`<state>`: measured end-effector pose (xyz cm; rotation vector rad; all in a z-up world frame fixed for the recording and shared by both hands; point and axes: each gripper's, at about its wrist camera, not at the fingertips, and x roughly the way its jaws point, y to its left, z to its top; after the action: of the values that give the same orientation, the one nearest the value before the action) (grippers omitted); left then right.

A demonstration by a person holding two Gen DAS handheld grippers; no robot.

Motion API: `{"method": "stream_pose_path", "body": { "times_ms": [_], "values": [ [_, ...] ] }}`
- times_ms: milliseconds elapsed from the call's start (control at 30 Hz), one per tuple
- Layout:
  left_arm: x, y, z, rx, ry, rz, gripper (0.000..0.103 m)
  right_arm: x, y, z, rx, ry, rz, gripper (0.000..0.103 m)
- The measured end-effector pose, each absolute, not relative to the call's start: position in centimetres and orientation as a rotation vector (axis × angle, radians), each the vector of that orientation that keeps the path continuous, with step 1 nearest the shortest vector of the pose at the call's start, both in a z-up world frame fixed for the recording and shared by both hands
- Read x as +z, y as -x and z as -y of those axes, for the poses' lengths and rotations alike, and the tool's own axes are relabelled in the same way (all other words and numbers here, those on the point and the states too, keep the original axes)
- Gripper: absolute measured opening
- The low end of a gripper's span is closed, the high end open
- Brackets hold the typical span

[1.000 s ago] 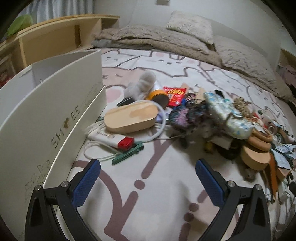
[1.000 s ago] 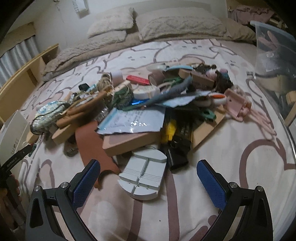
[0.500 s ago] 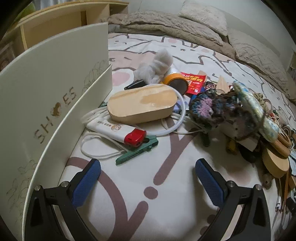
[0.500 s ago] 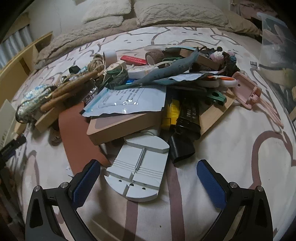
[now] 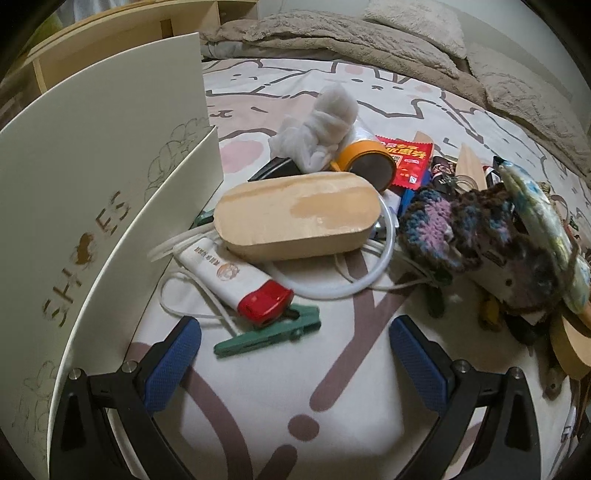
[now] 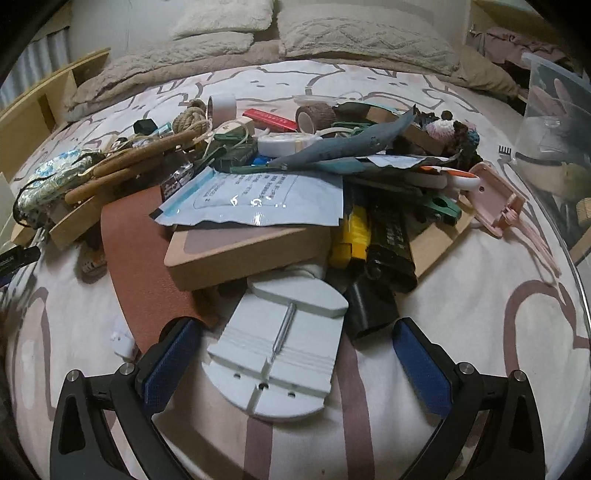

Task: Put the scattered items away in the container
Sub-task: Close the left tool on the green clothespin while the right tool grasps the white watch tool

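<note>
Bedsheet clutter has drawn nearer: my left gripper (image 5: 293, 349) now frames the green clip (image 5: 267, 334), my right gripper (image 6: 295, 350) the white tool (image 6: 282, 345); both jaws apart, empty.

A home bedroom: household odds and ends are lying across a bed (image 6: 480, 295) with a cartoon-print sheet, pillows (image 6: 362, 33) and a rumpled blanket (image 5: 332, 40) are sitting at its head, and a wooden shelf (image 5: 110, 37) is standing alongside.

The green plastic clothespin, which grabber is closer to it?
Left. The left gripper is open right in front of the green plastic clothespin. The right gripper is open around a white plastic tool instead.
</note>
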<state>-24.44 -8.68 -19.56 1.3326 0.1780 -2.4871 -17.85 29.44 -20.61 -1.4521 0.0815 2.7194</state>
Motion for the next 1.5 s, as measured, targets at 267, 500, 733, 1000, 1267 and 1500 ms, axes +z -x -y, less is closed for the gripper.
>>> {"method": "stream_pose_path", "body": {
  "times_ms": [267, 500, 733, 1000, 1267, 1500],
  "values": [
    [-19.6, 24.8, 9.1, -2.505, -1.316, -0.214, 0.103, -20.7, 18.2, -29.1, 2.724, 1.438, -0.083, 0.103],
    [-19.1, 24.5, 9.4, -2.535, -1.275, -0.261, 0.084, -20.8, 18.1, -29.1, 2.729, 1.424, -0.080, 0.103],
    [-18.7, 23.9, 9.5, -2.572, -1.256, -0.252, 0.054, -20.8, 18.0, -29.1, 2.736, 1.421, -0.091, 0.103],
    [-18.5, 23.0, 8.3, -2.654, -1.283, -0.204, 0.050, -20.8, 17.9, -29.3, 2.744, 1.413, -0.110, 0.103],
    [-18.4, 21.5, 7.2, -2.693, -1.297, -0.175, 0.050, -20.3, 17.5, -29.7, 2.746, 1.410, -0.173, 0.103],
    [-18.2, 19.8, 5.4, -2.745, -1.324, -0.113, 0.050, -19.7, 16.8, -30.5, 2.746, 1.405, -0.274, 0.103]
  ]
}}
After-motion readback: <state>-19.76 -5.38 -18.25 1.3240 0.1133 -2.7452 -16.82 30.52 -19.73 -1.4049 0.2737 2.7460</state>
